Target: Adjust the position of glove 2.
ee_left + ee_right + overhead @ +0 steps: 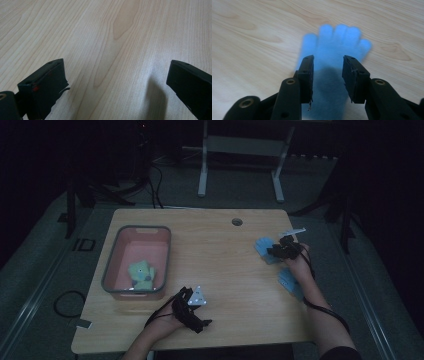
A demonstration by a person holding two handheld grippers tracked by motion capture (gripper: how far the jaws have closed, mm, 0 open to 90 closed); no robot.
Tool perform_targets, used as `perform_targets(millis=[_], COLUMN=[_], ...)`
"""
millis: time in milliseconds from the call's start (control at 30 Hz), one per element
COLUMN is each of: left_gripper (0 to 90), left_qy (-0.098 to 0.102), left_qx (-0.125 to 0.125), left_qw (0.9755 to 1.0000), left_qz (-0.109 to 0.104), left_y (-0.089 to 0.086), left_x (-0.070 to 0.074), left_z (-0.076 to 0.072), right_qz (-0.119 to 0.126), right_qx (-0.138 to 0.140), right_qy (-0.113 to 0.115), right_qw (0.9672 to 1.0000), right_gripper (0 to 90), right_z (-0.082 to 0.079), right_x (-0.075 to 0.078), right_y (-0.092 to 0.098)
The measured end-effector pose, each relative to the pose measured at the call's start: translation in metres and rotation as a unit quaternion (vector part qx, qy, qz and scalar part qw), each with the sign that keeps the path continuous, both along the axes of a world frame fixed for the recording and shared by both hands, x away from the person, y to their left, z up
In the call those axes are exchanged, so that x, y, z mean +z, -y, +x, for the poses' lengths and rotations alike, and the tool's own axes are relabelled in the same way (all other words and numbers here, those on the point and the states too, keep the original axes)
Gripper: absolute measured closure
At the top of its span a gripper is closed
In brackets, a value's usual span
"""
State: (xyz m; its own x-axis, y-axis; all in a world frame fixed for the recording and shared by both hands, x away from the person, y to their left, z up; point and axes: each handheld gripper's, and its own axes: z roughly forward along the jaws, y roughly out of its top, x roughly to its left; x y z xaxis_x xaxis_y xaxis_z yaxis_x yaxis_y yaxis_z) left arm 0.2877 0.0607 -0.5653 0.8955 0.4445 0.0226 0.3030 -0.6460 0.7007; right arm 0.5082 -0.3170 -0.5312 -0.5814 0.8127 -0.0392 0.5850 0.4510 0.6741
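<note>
Two tongs [328,80] parted — over blue glove [335,47]

The high view is dim and underexposed, its surroundings nearly black, while both gripper views are brightly, evenly lit. The blue glove [334,50] looks soft and blurred, and dark shadows fall on the counter [105,37].

The table [225,255] was pale wood with brown grain. A pink bin [111,265] with a grey rim held a green toy [142,274]. Both gloves [335,47] were light blue, the grippers [328,77] black.
</note>
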Motion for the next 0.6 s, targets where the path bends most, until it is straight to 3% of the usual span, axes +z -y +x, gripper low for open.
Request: perform_targets(millis=[100,233,367,500,600], left_gripper=[2.8,2.8,2.8,2.8,2.8], left_qy=[-0.001,0.000,0.003,0.002,0.002], left_qx=[0.002,0.000,-0.003,-0.003,-0.003], left_qw=[1.0000,1.0000,1.0000,1.0000,1.0000], left_qz=[-0.004,-0.002,0.002,0.000,0.000], left_y=[-0.001,-0.001,-0.001,-0.001,-0.001], left_x=[0.000,0.000,-0.001,-0.001,-0.001], left_z=[0.000,0.000,-0.001,0.000,0.000], right_qz=[-0.020,-0.010,0.002,-0.013,0.009], right_qx=[0.001,-0.003,-0.012,-0.027,-0.033], right_qy=[-0.010,-0.008,-0.031,-0.028,-0.027], right_qw=[0.9997,0.9999,0.9994,0.9992,0.9991], right_gripper=[60.6,65.7,81.1,85.4,86.2], right_z=[0.003,0.002,0.001,-0.003,-0.009], right_x=[-0.011,-0.013,-0.011,-0.008,-0.004], right_y=[-0.003,-0.002,-0.003,-0.010,-0.014])
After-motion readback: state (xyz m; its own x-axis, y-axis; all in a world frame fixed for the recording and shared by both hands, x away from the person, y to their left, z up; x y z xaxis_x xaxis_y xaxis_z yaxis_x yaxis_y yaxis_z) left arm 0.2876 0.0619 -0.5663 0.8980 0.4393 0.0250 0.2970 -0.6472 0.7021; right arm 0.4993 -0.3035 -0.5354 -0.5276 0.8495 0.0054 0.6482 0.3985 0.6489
